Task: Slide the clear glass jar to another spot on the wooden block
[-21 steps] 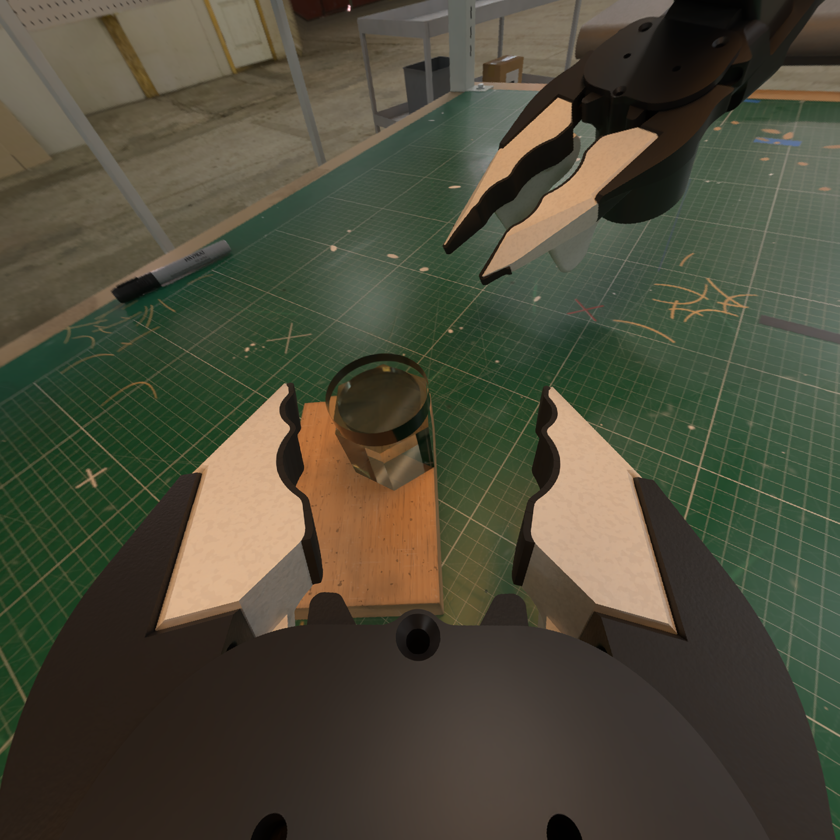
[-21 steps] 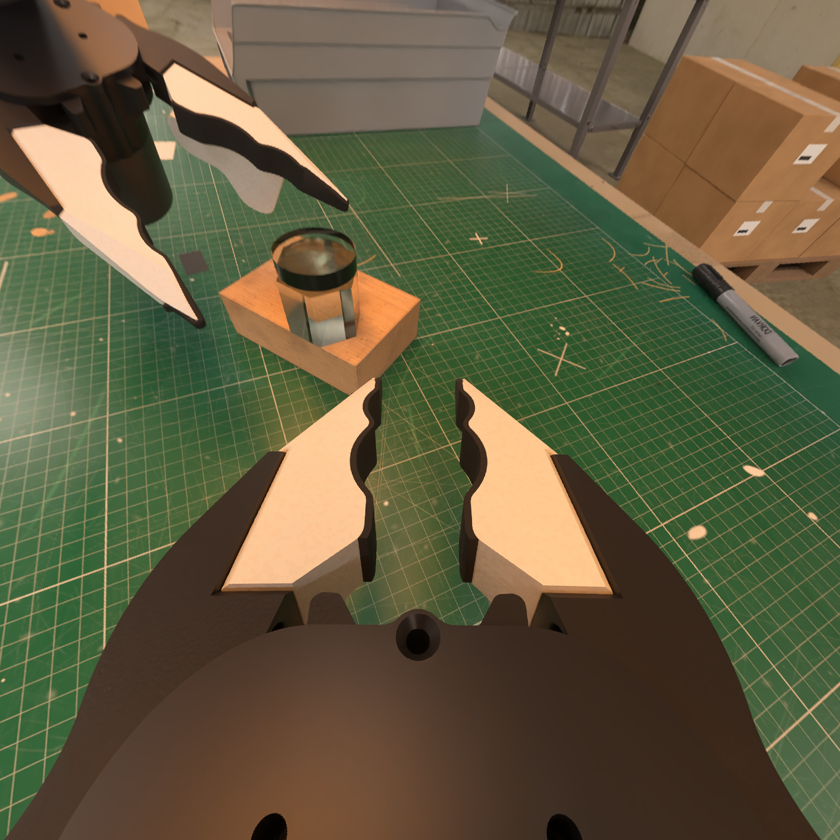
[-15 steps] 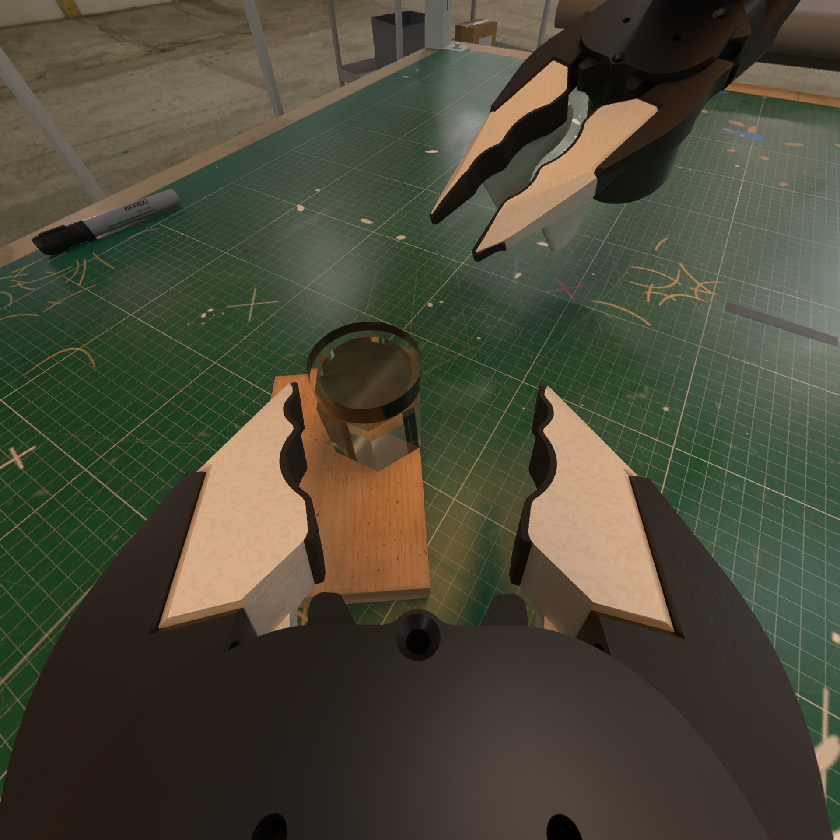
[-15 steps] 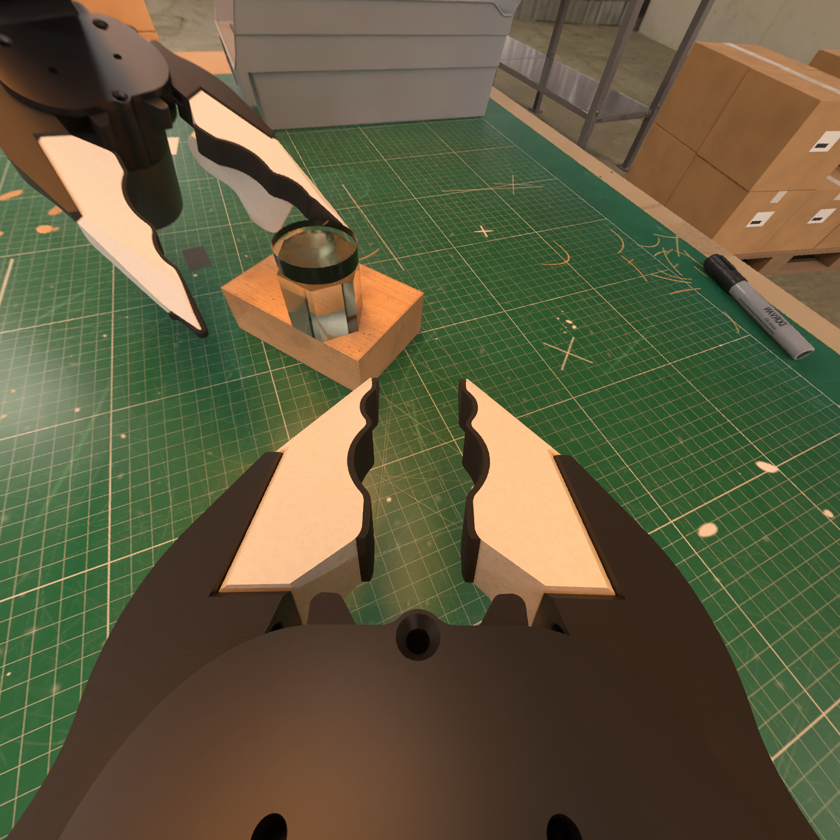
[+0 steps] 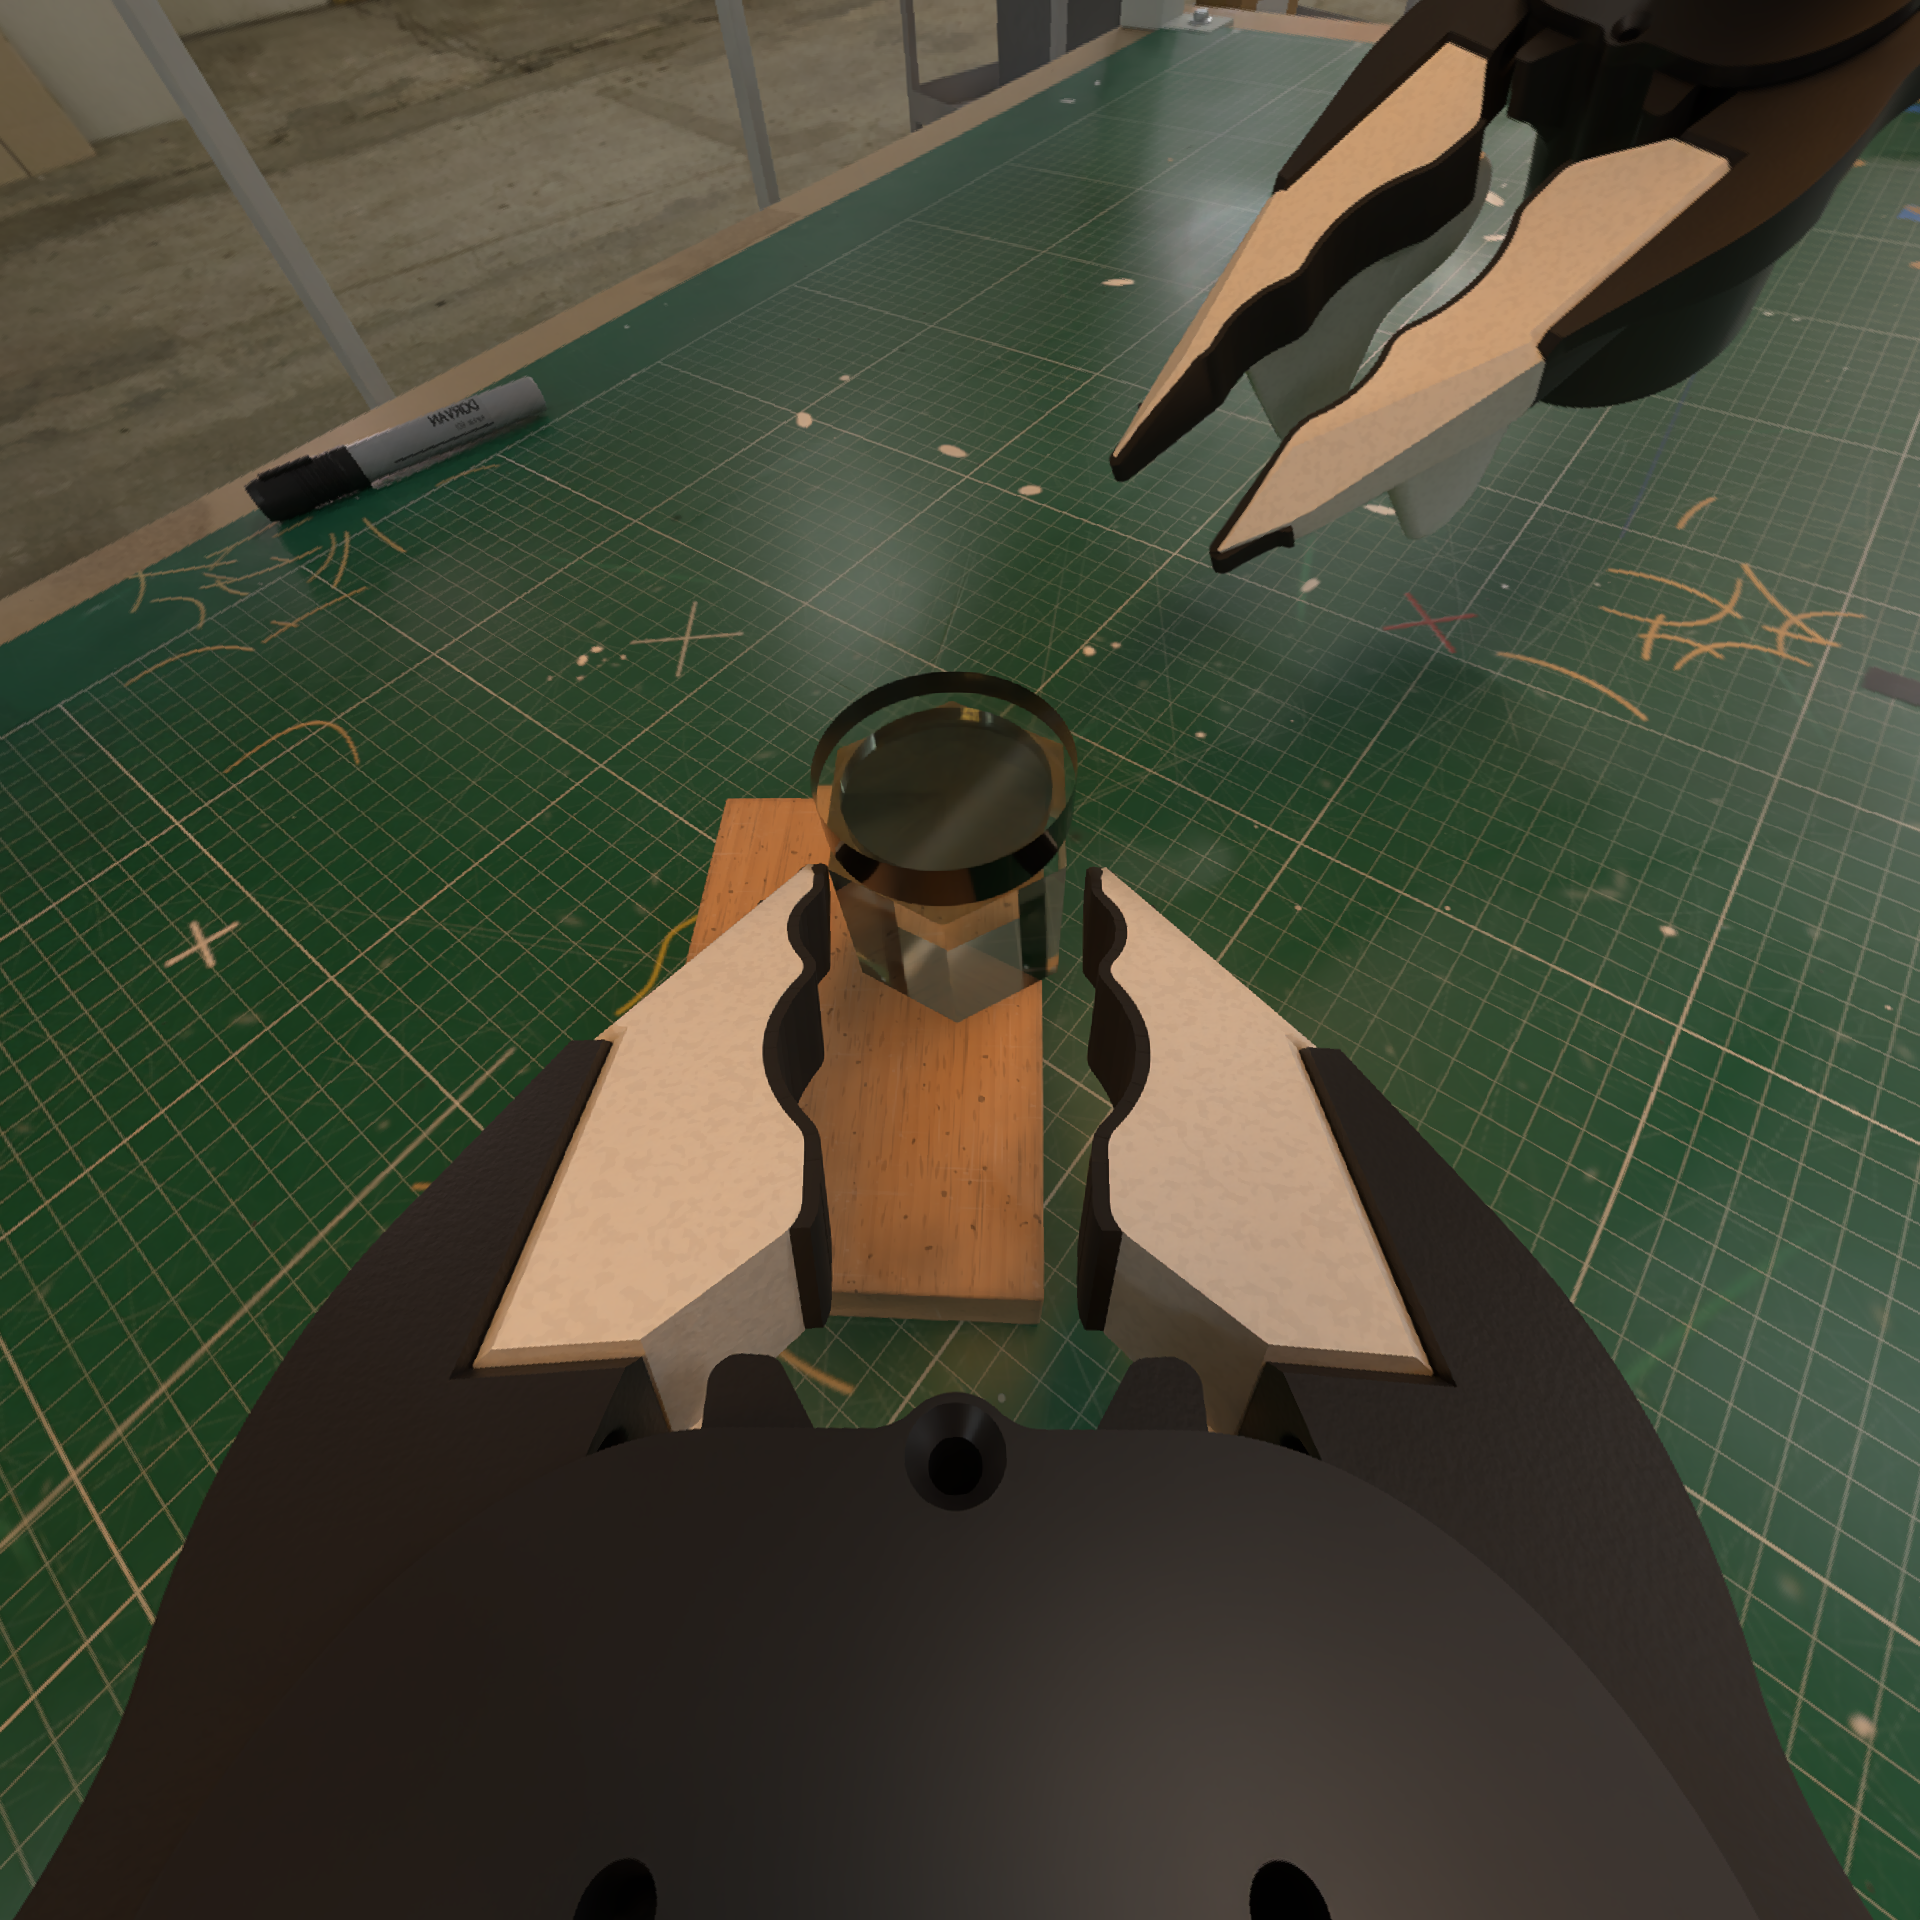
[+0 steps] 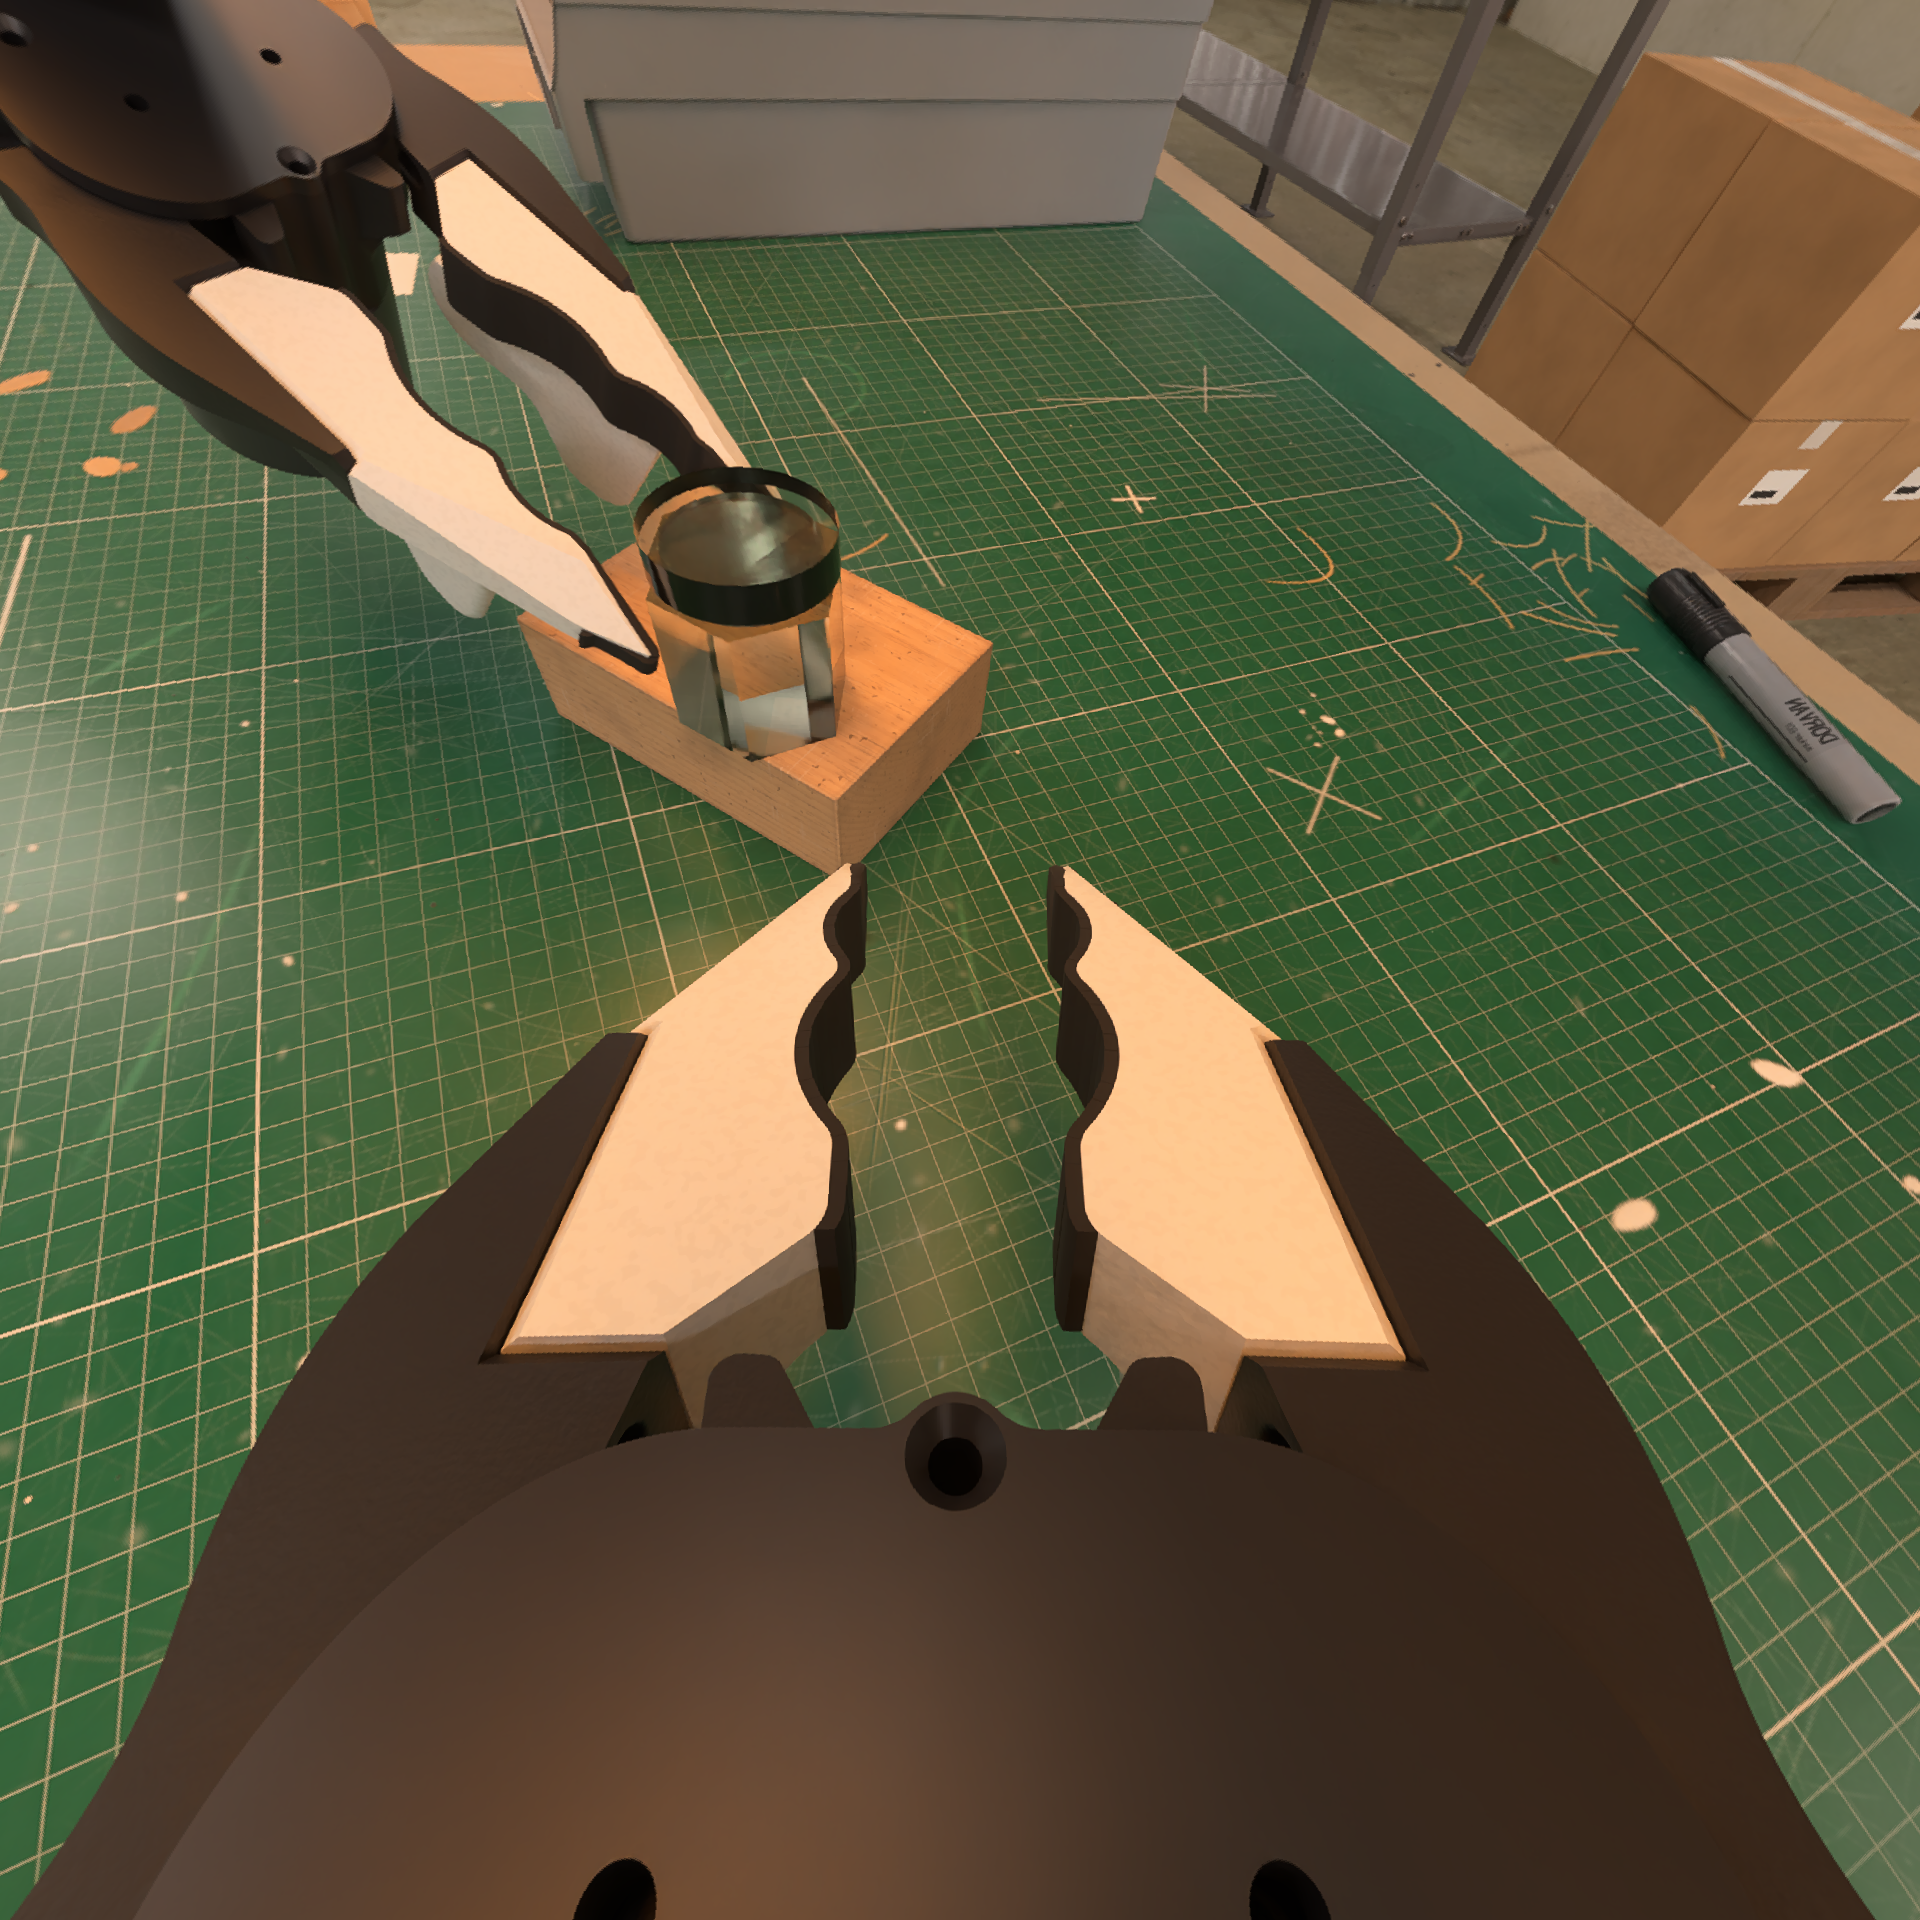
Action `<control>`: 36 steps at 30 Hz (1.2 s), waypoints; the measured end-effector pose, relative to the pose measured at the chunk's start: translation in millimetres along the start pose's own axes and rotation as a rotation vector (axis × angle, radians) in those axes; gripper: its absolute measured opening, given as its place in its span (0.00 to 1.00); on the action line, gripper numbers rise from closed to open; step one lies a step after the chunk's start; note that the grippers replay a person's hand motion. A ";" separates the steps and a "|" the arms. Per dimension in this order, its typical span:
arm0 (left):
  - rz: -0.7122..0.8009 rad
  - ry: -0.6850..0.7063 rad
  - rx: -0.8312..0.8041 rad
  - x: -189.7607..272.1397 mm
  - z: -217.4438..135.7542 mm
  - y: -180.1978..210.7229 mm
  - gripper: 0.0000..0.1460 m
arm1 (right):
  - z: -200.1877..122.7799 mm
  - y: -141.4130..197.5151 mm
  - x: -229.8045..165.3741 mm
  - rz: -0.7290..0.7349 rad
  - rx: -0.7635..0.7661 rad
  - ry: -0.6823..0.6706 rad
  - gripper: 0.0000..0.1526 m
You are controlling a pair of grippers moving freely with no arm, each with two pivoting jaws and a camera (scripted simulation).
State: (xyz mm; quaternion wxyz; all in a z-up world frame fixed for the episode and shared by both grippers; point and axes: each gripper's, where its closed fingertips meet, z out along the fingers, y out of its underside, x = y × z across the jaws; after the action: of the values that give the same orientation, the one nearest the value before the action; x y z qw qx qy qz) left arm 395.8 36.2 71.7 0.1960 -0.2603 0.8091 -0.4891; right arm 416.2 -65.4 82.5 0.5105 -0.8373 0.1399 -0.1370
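The clear glass jar (image 5: 951, 821) stands upright at the far end of the wooden block (image 5: 925, 1143), which lies on the green cutting mat. My left gripper (image 5: 956, 904) has its fingertips on either side of the jar's lower body, closed to the jar's width. In the right wrist view the jar (image 6: 743, 582) stands on the block (image 6: 894, 675), with the left gripper (image 6: 675, 561) straddling it from the far left. My right gripper (image 6: 954, 883) hovers above the mat just short of the block's near corner, slightly open and empty. It also shows in the left wrist view (image 5: 1179, 514), beyond the jar to the right.
A black and grey marker (image 5: 400, 447) lies near the mat's left edge; in the right wrist view it (image 6: 1766, 696) lies at the right. Grey stacked bins (image 6: 873, 114) stand at the mat's far end. Cardboard boxes (image 6: 1745, 312) stand off the table.
My left gripper has moved forward over the block and narrowed its wide-open fingers to the jar's sides. The right gripper has kept its opening and hardly moved.
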 end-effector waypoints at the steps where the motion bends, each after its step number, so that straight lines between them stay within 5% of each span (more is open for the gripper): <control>1: 0.001 -0.005 0.000 -0.7 0.9 -0.5 0.34 | -0.2 -0.2 -0.3 -0.003 0.000 0.000 0.23; 7: 0.056 0.015 -0.040 -0.1 9.7 -1.7 0.56 | -0.1 1.2 -0.6 0.000 -0.007 -0.007 0.22; 9: 0.080 0.029 -0.062 0.5 13.4 -1.4 0.53 | 0.5 2.0 -0.9 -0.001 -0.011 -0.009 0.22; 12: 0.047 0.016 -0.057 -4.9 15.7 -2.6 0.35 | 0.3 2.1 -1.3 -0.007 -0.015 -0.008 0.22; 27: -0.154 -0.293 -0.139 -32.6 -23.5 18.9 0.35 | -1.7 1.6 0.8 -0.007 -0.017 -0.001 0.22; 31: -0.188 -0.194 -0.154 -16.1 -34.3 22.8 0.60 | -4.1 0.5 3.4 -0.006 -0.012 0.010 0.22; 36: -0.119 -0.042 -0.152 -0.2 -49.1 23.7 0.66 | -6.5 -1.4 4.6 -0.008 -0.005 0.018 0.22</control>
State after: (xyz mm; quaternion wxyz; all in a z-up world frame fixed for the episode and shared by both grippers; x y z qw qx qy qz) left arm 362.5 79.3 72.4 0.1631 -0.3322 0.8227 -0.4315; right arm 418.2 -71.8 87.0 0.5064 -0.8380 0.1413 -0.1461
